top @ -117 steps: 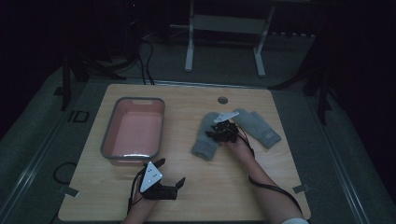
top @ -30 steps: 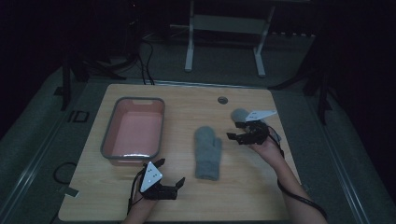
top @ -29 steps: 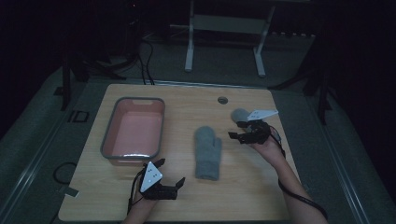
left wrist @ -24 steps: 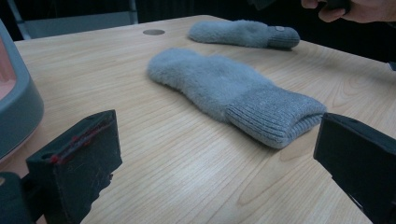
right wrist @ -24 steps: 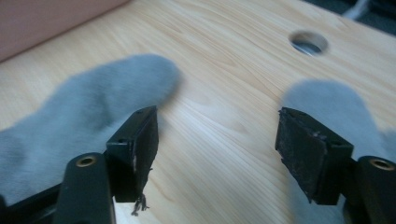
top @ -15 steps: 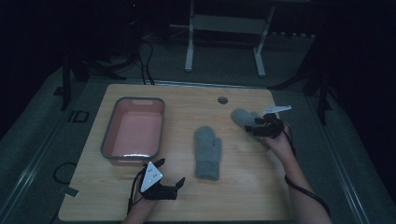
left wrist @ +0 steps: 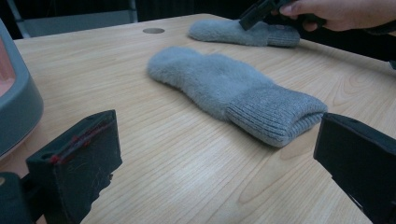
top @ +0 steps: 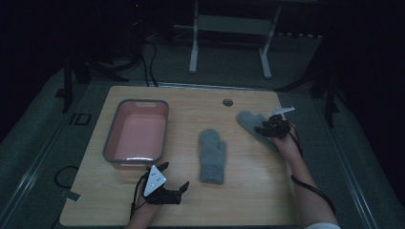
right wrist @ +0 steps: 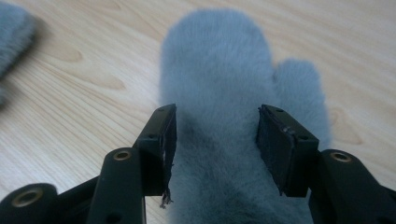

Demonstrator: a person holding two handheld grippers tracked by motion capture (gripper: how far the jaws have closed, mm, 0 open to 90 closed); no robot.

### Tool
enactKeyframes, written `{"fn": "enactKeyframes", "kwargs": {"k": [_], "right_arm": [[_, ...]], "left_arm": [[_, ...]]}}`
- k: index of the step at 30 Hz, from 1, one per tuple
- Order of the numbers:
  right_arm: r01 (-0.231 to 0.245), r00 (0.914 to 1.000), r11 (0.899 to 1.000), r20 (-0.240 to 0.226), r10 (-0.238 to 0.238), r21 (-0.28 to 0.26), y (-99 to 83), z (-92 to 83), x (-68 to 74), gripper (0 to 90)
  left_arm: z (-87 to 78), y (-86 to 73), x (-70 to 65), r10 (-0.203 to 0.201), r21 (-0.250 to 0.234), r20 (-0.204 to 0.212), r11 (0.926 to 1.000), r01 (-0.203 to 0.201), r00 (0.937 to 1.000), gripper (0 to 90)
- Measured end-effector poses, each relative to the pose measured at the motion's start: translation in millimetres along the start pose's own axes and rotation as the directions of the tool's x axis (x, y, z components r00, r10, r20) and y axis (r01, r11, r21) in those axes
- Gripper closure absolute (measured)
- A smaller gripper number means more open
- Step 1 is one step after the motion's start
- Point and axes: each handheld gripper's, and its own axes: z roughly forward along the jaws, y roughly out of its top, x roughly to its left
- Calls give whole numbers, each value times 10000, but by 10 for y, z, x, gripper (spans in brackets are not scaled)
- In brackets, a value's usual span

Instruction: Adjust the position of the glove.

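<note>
Right gripper [top: 268, 128] positioned over the far grey mitten [top: 253, 125] near the table's right edge, jaws pointing down onto the middle of it. Seen in the right gripper view [right wrist: 215, 135]: jaws about half open, one pad on each side of the mitten's body [right wrist: 219, 74], thumb of the mitten off to the right. Jaws just been closing, mitten between them; pads against the fluffy fabric at the edges, firm pressure not confirmed — grip not established. Mitten flat on the wooden table [top: 191, 102], not lifted.

Left gripper [top: 172, 188] at the near edge of the table, low and level, jaws wide apart and holding nothing. In the left gripper view [left wrist: 215, 163]: bare table between the two pads, ribbed cuff of the second grey mitten [left wrist: 229, 91] just ahead, untouched.

Second mitten [top: 212, 155] lying flat at the table's centre, cuff toward the person, well apart from the far one. Pink tub with grey rim [top: 111, 143] on the left half of the table, beside the left gripper — interior bare. Small round grommet [top: 228, 102] in the tabletop toward the far edge.
</note>
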Motion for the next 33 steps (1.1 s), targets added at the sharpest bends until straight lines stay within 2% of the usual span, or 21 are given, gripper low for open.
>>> {"fn": "enactKeyframes", "kwargs": {"k": [3,5,6,7,10,11,14,15,17,18,19,20,24,25,28,29,33], "right_arm": [[354,9993,9983,107,-359,463,-34,93,12,486],[700,9969,9955,316,-722,643,-40,125,49,526],[700,9969,9955,316,-722,643,-40,125,49,526],[886,9943,9936,529,-924,698,-43,133,65,610],[786,9953,9950,509,-818,621,-55,123,43,698],[786,9953,9950,509,-818,621,-55,123,43,698],[525,9965,9972,629,-558,535,-67,102,57,804],[228,9972,9989,709,-257,415,-70,84,72,840],[-88,9962,9999,872,76,136,-74,40,96,851],[-88,9962,9999,872,76,136,-74,40,96,851],[-390,9927,9992,1137,401,-124,-83,-22,136,854],[-530,9912,9983,1200,553,-222,-84,-45,154,855],[-730,9858,9963,1482,790,-457,-81,-145,222,855],[-853,9813,9944,1677,946,-617,-74,-241,277,856],[-940,9740,9920,1987,1090,-837,-65,-387,354,855],[-940,9740,9920,1987,1090,-837,-65,-387,354,855],[-1312,9582,9842,2396,1566,-1187,-78,-646,502,855]], "left_arm": [[2,-2,-1,-16,8,7,10000,16,10000,10],[1,-2,-2,-3,32,16,10000,3,10000,10],[1,-2,-2,-3,32,16,10000,3,10000,10],[1,-3,-3,3,47,19,10000,-3,10000,10],[3,-4,-4,-16,60,22,10000,16,10000,10],[3,-4,-4,-16,60,22,10000,16,10000,10],[4,-4,-4,-2,77,18,10000,2,10000,10],[3,-4,-4,-16,56,14,10000,16,10000,10],[1,-4,-3,-15,48,15,10000,15,10000,10],[0,-3,-2,-20,41,4,10000,20,10000,10],[1,-3,0,-43,34,1,10000,43,10000,10],[2,-3,0,-33,40,-1,10000,33,10000,10],[2,-1,-3,-8,56,12,10000,8,10000,10],[1,0,-6,-11,44,8,10000,10,10000,10],[-7,2,-2,-15,21,2,10000,15,10000,10],[-7,2,-2,-15,21,2,10000,15,10000,10],[-5,4,0,-15,15,13,10000,15,10000,10]]}}
